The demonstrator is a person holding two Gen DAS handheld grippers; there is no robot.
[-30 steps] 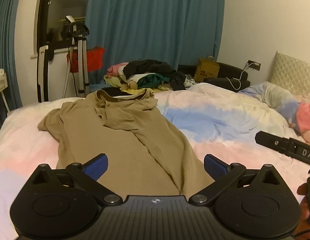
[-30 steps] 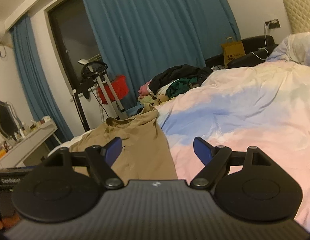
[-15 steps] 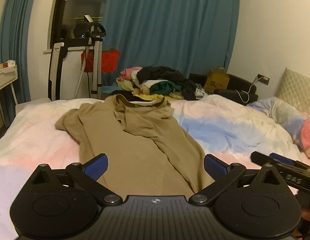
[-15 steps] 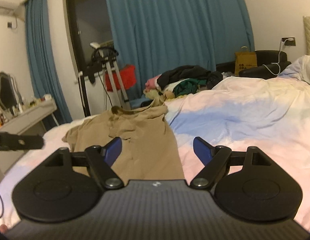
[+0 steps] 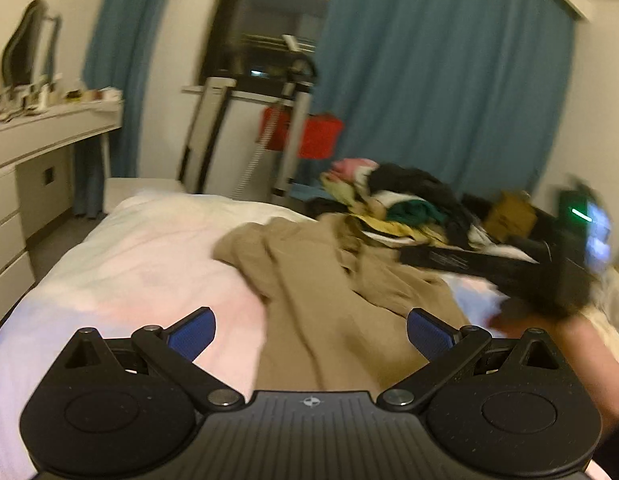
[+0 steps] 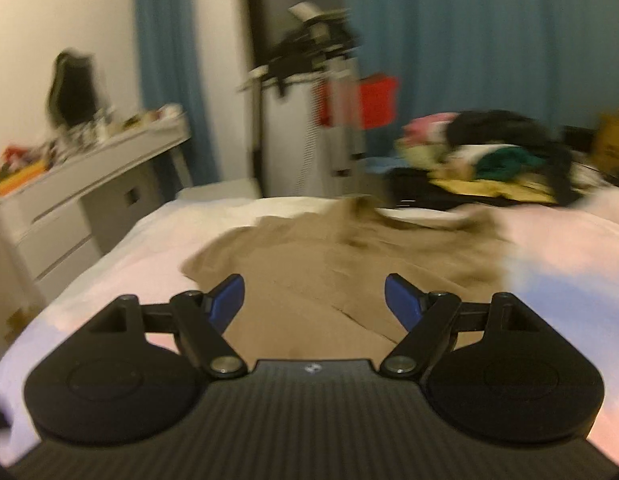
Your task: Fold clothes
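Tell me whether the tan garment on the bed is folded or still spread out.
Mostly spread out: the tan garment lies lengthwise on the bed, rumpled, one sleeve flopped across its body. No neat fold shows.

Motion blur and cut edges in both wrist views.
Smeared in the right wrist view: tan garment (image 6: pixel 349 264), clothes pile (image 6: pixel 489 152), clutter on the dresser (image 6: pixel 69 184) too blurred to name. Smeared in the left wrist view: right gripper (image 5: pixel 449 260), its hand (image 5: pixel 549 324). Garment's near hem hidden behind both gripper bodies.
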